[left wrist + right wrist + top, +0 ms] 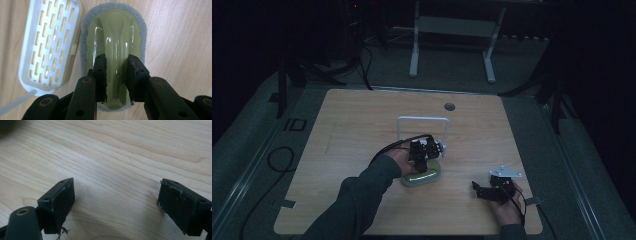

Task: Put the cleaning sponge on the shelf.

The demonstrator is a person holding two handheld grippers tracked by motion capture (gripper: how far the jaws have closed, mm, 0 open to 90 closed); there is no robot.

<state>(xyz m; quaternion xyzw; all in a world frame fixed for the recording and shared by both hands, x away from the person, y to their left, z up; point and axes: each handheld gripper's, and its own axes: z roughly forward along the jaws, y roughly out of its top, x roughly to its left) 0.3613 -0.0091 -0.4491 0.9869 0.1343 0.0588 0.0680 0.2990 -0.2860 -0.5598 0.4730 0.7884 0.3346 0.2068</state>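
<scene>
A pale green scrubber with a grey sponge rim [113,32] lies flat on the wooden table [362,125], near its middle. My left gripper [117,80] comes down on it from above, and its two jaws press on either side of the raised green handle. In the high view the scrubber [422,178] sits just under the left gripper [424,152]. My right gripper [484,190] hovers near the front right corner. Its jaws stand wide apart over bare wood, and the right gripper [115,202] has nothing between them.
A white slotted tray [47,42] lies right beside the scrubber, with a white wire frame [422,120] standing over it. A round hole [449,106] sits near the table's far edge. A white stand [452,30] and cables lie on the floor beyond.
</scene>
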